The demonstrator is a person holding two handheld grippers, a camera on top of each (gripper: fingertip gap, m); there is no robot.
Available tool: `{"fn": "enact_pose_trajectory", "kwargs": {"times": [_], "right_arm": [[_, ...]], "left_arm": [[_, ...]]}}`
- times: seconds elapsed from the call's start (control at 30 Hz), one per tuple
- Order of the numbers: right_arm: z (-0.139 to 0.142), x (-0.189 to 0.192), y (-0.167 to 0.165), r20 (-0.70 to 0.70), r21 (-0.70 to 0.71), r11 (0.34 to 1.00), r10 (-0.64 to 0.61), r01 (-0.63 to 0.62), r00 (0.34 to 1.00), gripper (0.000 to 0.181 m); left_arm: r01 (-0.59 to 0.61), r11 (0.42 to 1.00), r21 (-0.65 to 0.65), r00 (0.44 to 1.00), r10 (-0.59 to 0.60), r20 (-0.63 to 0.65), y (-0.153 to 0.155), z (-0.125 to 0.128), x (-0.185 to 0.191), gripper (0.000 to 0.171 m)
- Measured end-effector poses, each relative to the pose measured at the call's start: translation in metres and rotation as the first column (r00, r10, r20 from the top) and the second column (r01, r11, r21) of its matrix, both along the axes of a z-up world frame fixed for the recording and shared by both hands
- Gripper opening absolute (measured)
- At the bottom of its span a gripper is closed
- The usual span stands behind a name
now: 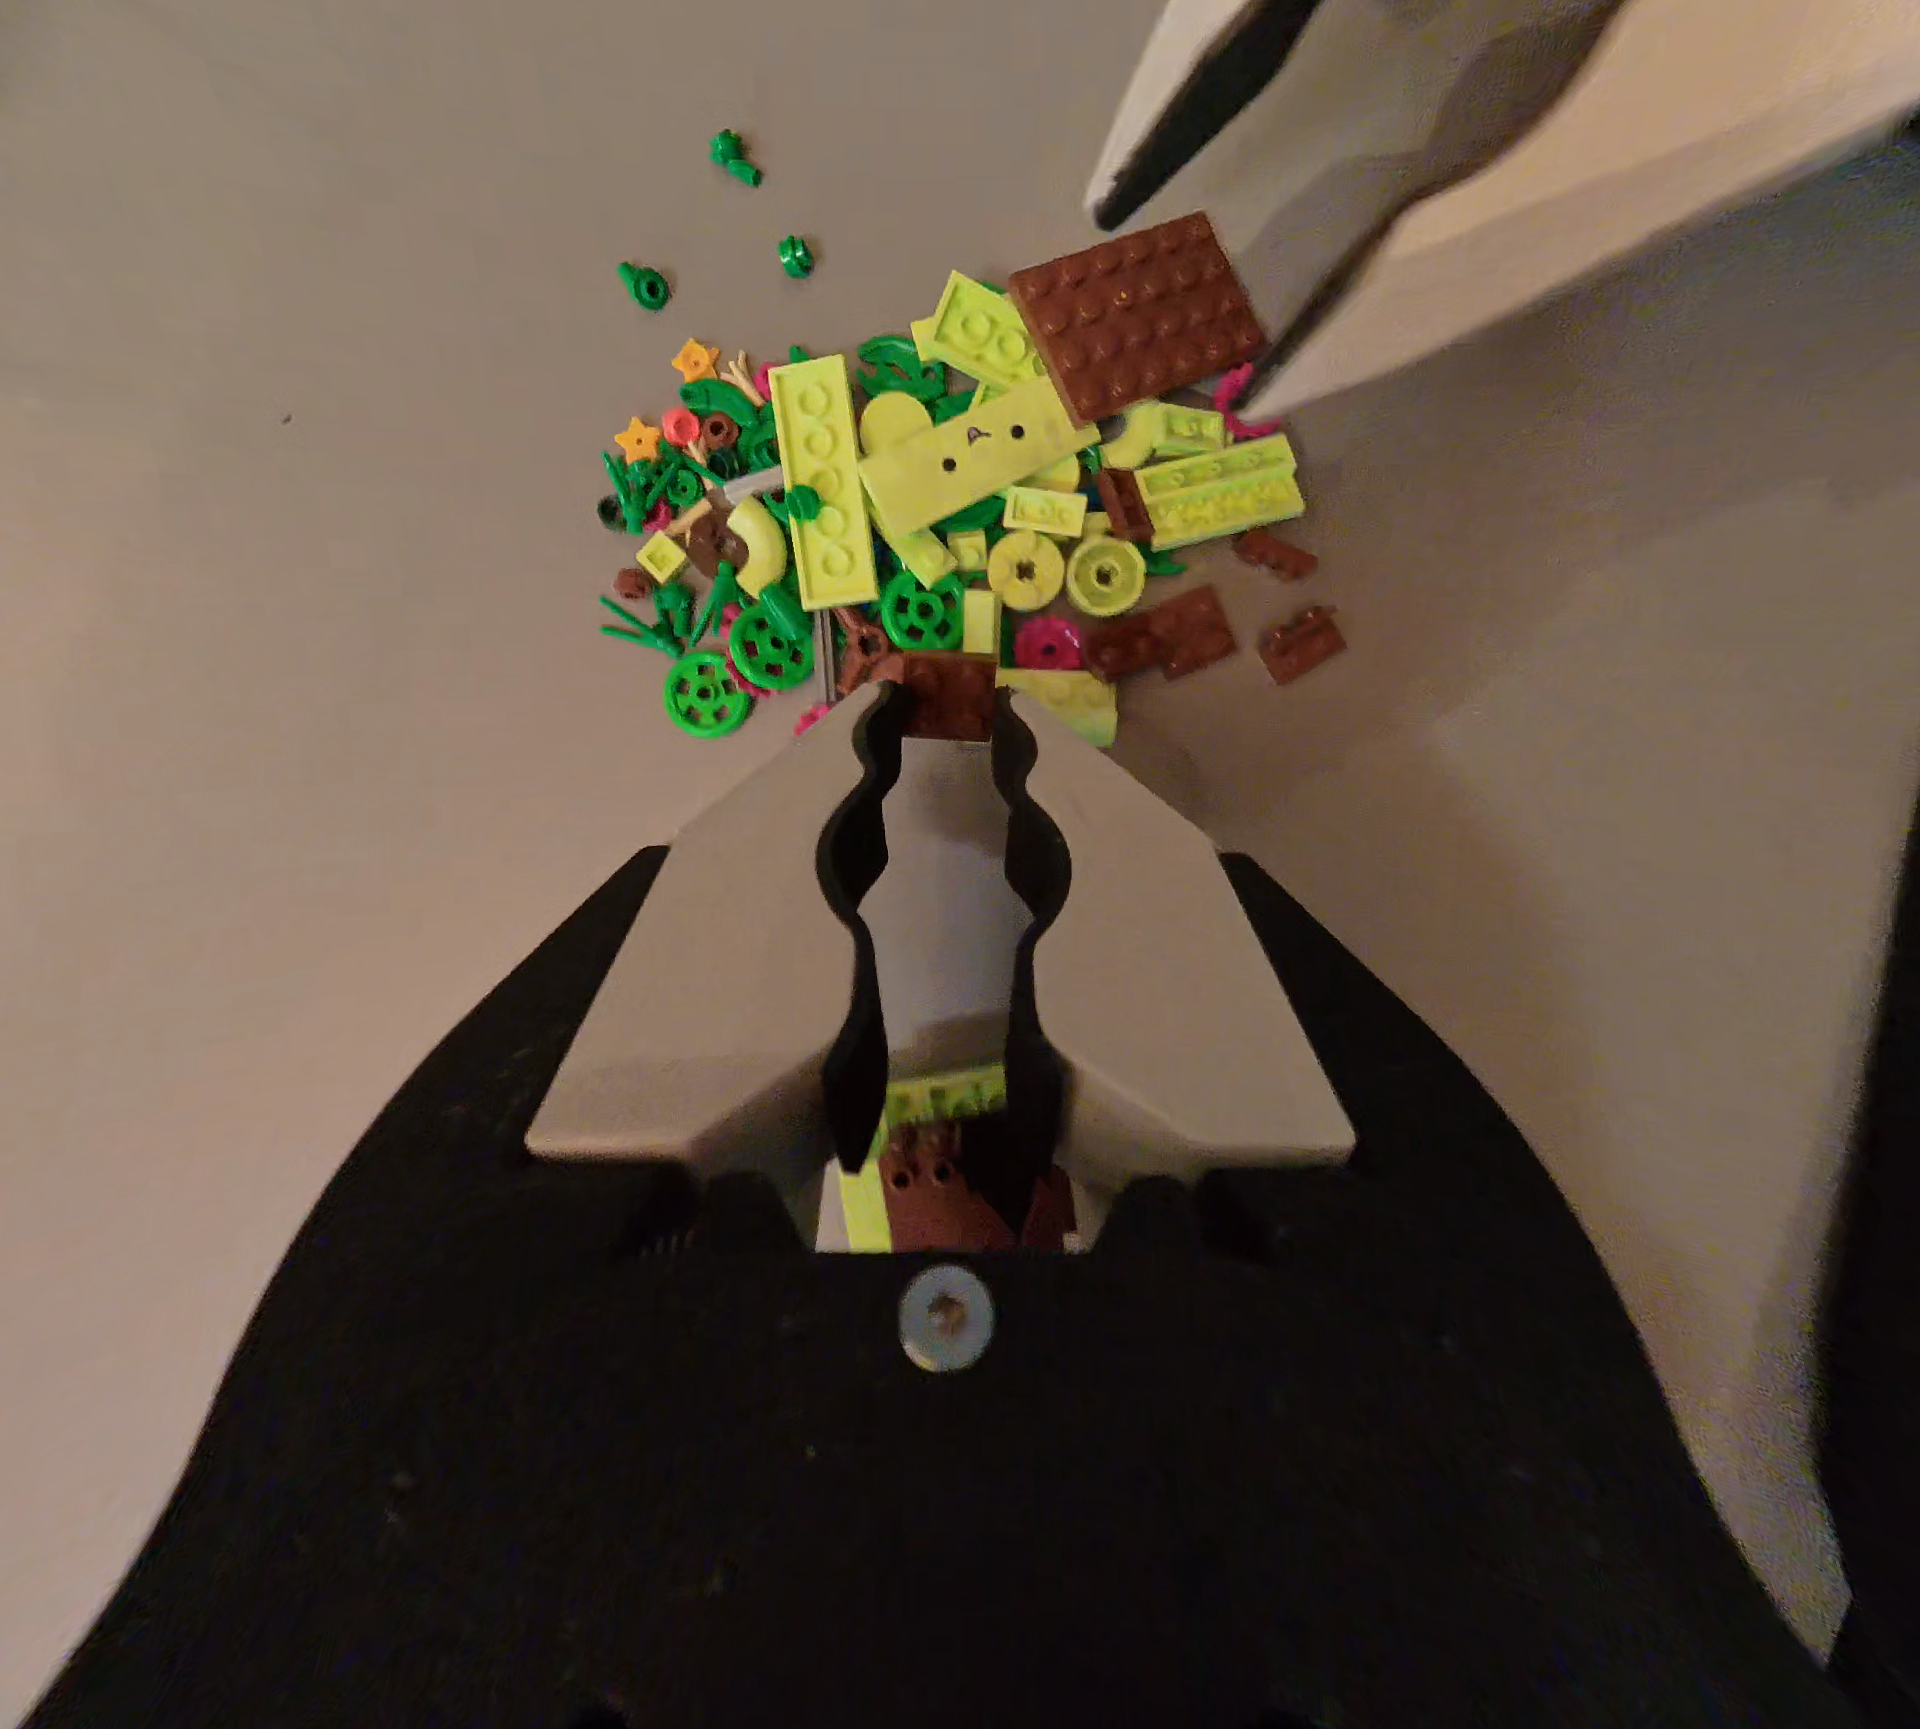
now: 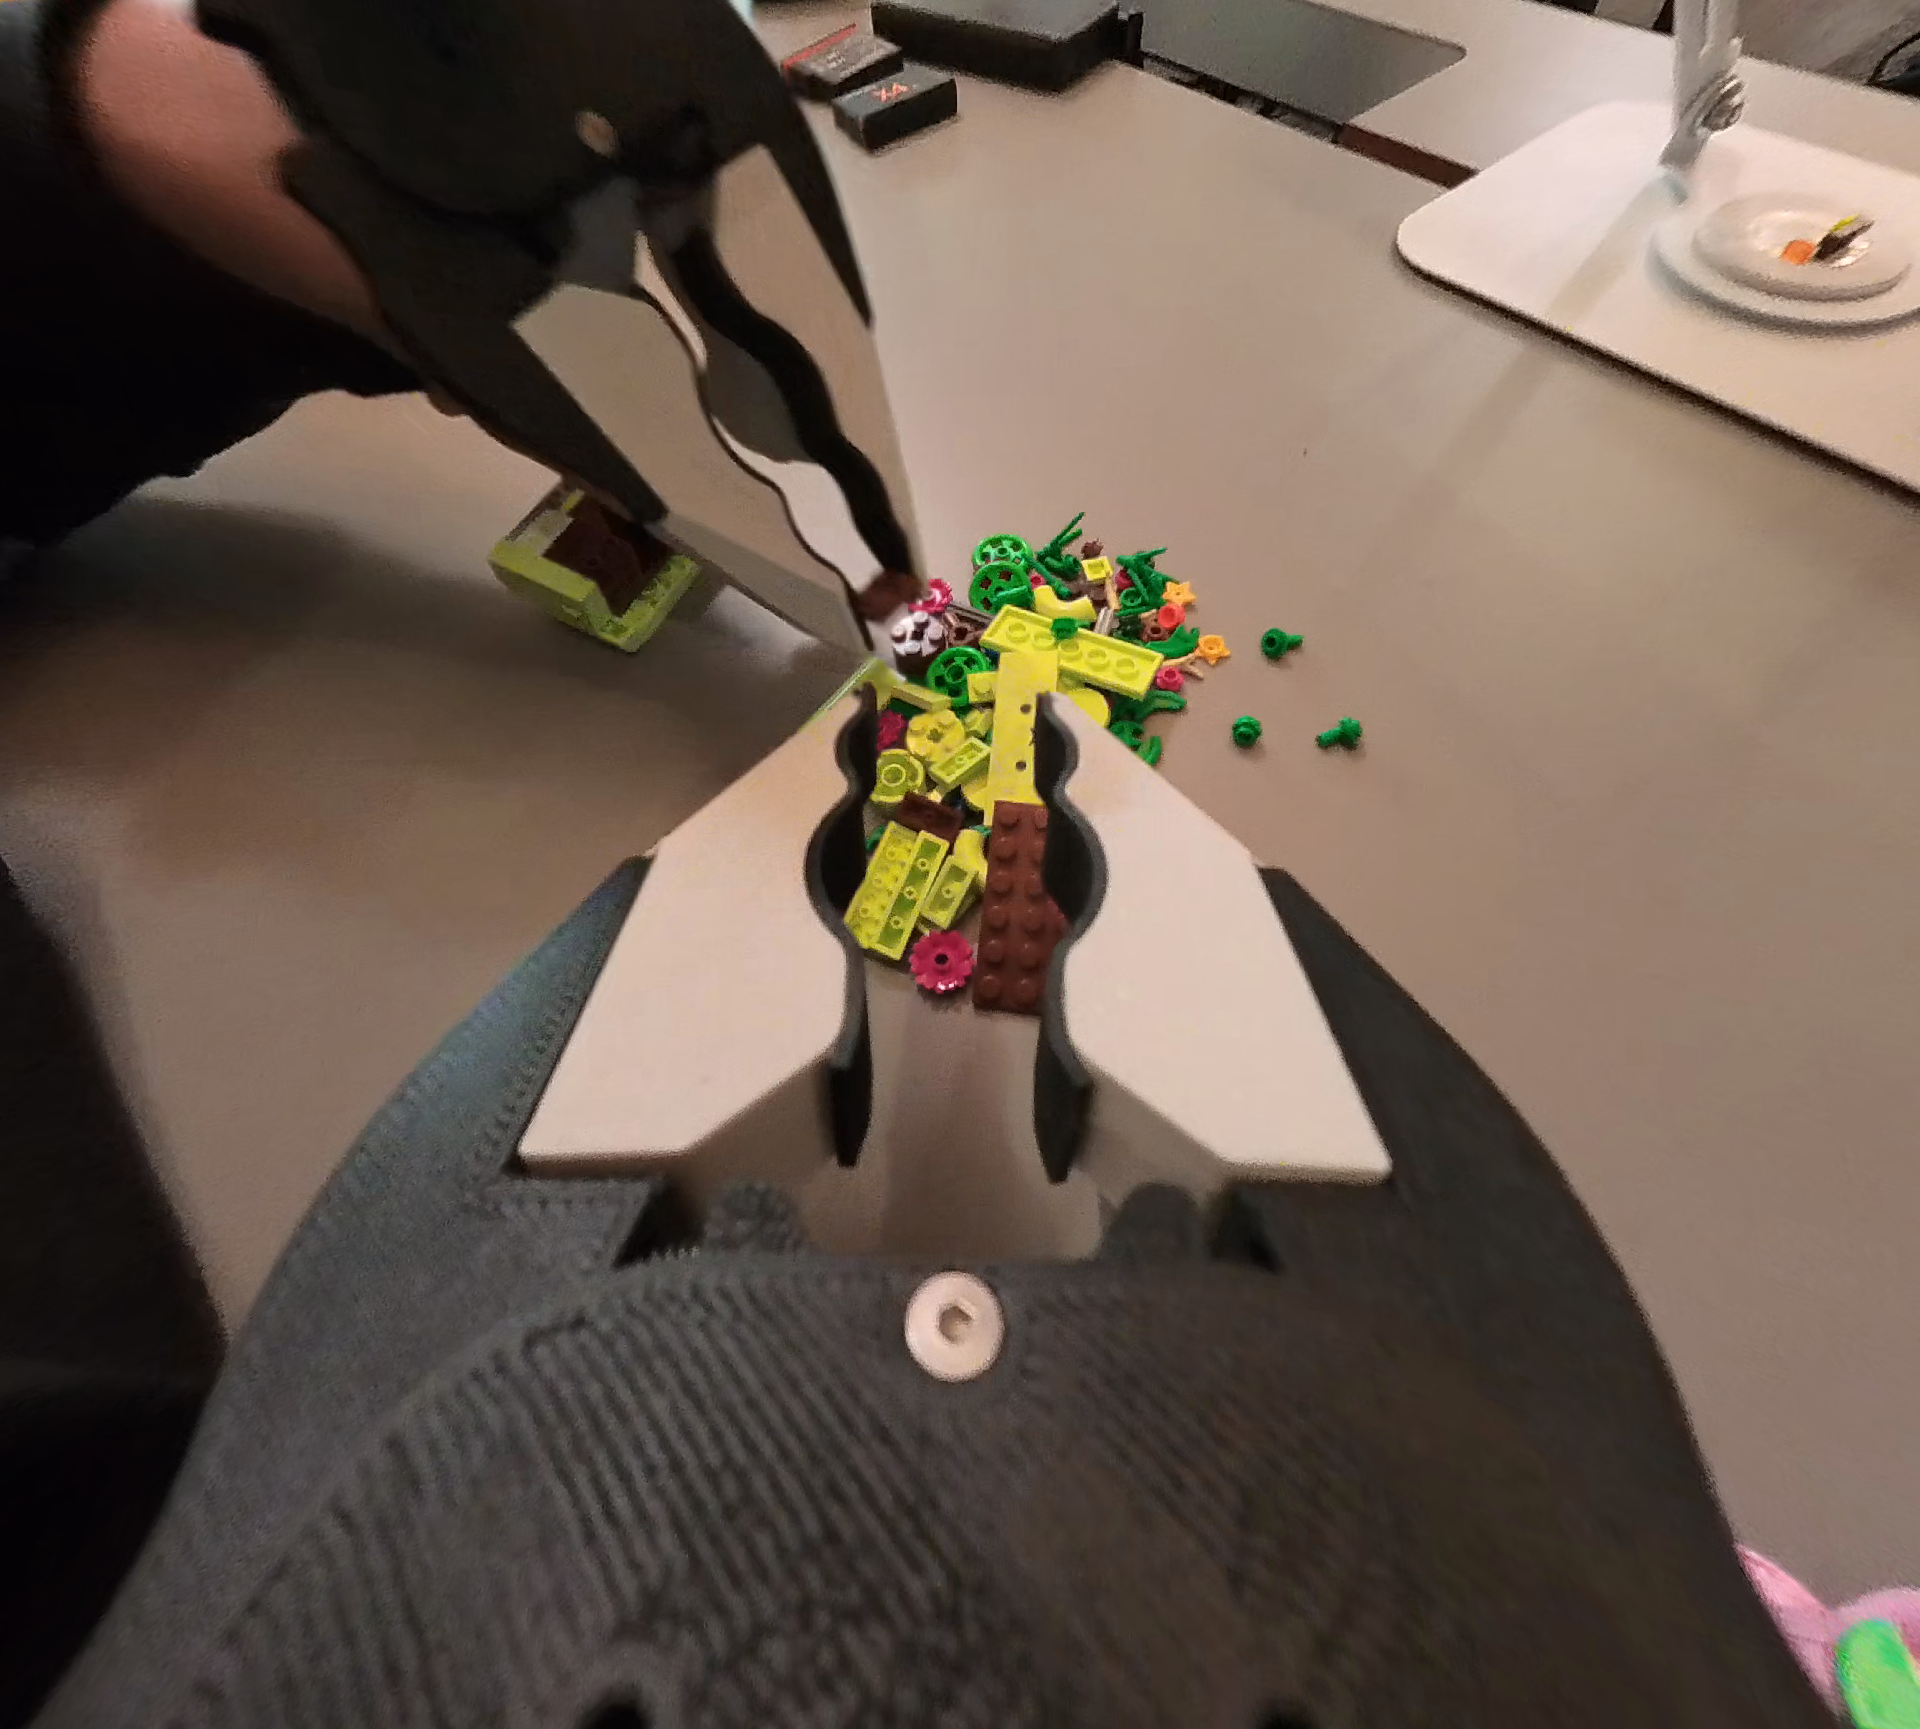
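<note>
Left claw (image 1: 940,708) sits at the near edge of a pile of toy bricks (image 1: 935,495) on the grey table (image 1: 312,536), tips pinched on a small brown brick (image 1: 948,692); jaws otherwise only a narrow gap apart. The right wrist view shows the same thing from the side: brown piece caught betw. the tips, just above the pile.

Right claw (image 2: 951,713) hangs over the pile's other side, jaws apart, nothing betw. them. Looking down through the gap: a brown studded plate (image 2: 1018,910), lime bricks (image 2: 899,890) and a pink flower piece (image 2: 940,960) lying loose below. In the left wrist view its tips are right by the brown plate's edge; contact or not, can't tell.

Behind the left claw, a small lime-and-brown built block (image 2: 597,583) stands apart from the pile. A few green studs (image 2: 1280,642) lie scattered just off it. Far side of the table: white lamp base (image 2: 1558,245), black boxes (image 2: 894,105).

Handling, as a guess: bricks look light, hard plastic, smooth, so prob. slippery and apt to twist if pinched at a corner. Flat plates best taken across their thin edges, mid-length. Tiny leaves and flowers are fiddly; pile shifts easily when nudged.
</note>
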State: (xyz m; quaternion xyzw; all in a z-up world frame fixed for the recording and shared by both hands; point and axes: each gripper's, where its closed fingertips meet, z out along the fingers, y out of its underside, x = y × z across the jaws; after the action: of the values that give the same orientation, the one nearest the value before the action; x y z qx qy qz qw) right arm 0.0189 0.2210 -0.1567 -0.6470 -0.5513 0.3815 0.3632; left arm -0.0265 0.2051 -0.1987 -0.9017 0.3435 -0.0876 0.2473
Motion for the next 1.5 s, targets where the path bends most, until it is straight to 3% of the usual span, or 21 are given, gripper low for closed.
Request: {"fn": "enact_pose_trajectory", "kwargs": {"times": [0.13, 0.27, 0.33, 0.43, 0.5, 0.57, 0.63, 0.8, 0.9, 1.0, 1.1, 1.33, 1.43, 1.5], "right_arm": [[0.006, 0.003, 0.001, -0.013, 0.037, 0.999, -0.012, 0.013, 1.0, 0.027], [0.01, 0.004, 0.002, -0.018, 0.091, 0.996, -0.023, 0.024, 1.0, 0.026], [0.012, 0.004, 0.002, -0.023, 0.112, 0.993, -0.025, 0.027, 0.999, 0.025], [0.015, 0.001, -0.003, -0.044, 0.127, 0.992, -0.002, 0.008, 0.999, 0.025], [0.018, -0.004, -0.01, -0.074, 0.138, 0.99, 0.032, -0.021, 0.997, 0.025], [0.02, -0.012, -0.021, -0.114, 0.128, 0.989, 0.089, -0.074, 0.99, 0.025], [0.019, -0.021, -0.035, -0.155, 0.085, 0.986, 0.153, -0.141, 0.976, 0.025], [0.008, -0.051, -0.065, -0.116, 0.033, 0.953, 0.304, -0.302, 0.946, 0.034], [0.007, -0.063, -0.06, -0.025, 0.182, 0.922, 0.353, -0.343, 0.935, 0.033], [0.019, -0.076, -0.057, -0.079, 0.229, 0.908, 0.377, -0.351, 0.923, 0.029], [0.024, -0.077, -0.058, -0.186, 0.176, 0.924, 0.37, -0.339, 0.91, 0.023], [0.009, -0.064, -0.061, -0.178, 0.043, 0.925, 0.38, -0.379, 0.908, 0.02], [0.011, -0.062, -0.065, -0.2, -0.023, 0.919, 0.381, -0.393, 0.903, 0.019], [0.012, -0.061, -0.065, -0.209, -0.046, 0.92, 0.371, -0.388, 0.905, 0.02]], "left_arm": [[0.029, 0.998, -0.053, 1.0, -0.029, 0.005, 0.011, -0.005, 0.01, 0.035], [-0.013, 0.999, 0.052, 0.998, 0.01, 0.056, 0.015, 0.015, 0.002, 0.037], [-0.093, 0.985, 0.146, 0.992, 0.079, 0.099, 0.015, 0.034, -0.017, 0.036], [-0.172, 0.953, 0.249, 0.97, 0.119, 0.212, -0.002, 0.057, -0.046, 0.039], [-0.165, 0.946, 0.277, 0.954, 0.082, 0.288, -0.025, 0.061, -0.054, 0.057], [-0.157, 0.937, 0.311, 0.932, 0.037, 0.36, -0.049, 0.062, -0.053, 0.077], [-0.19, 0.922, 0.337, 0.912, 0.038, 0.409, -0.064, 0.057, -0.053, 0.086], [-0.207, 0.927, 0.314, 0.935, 0.093, 0.342, -0.079, 0.023, -0.053, 0.097], [-0.196, 0.926, 0.322, 0.961, 0.115, 0.252, -0.076, 0.011, -0.053, 0.097], [-0.206, 0.926, 0.317, 0.963, 0.134, 0.233, -0.075, 0.003, -0.052, 0.095], [-0.243, 0.927, 0.287, 0.955, 0.178, 0.237, -0.071, -0.004, -0.051, 0.098], [-0.245, 0.95, 0.196, 0.954, 0.201, 0.222, -0.071, -0.016, -0.052, 0.074], [-0.229, 0.95, 0.213, 0.957, 0.179, 0.231, -0.073, -0.014, -0.05, 0.074], [-0.231, 0.928, 0.292, 0.949, 0.15, 0.276, -0.07, 0.001, -0.049, 0.074]]}}
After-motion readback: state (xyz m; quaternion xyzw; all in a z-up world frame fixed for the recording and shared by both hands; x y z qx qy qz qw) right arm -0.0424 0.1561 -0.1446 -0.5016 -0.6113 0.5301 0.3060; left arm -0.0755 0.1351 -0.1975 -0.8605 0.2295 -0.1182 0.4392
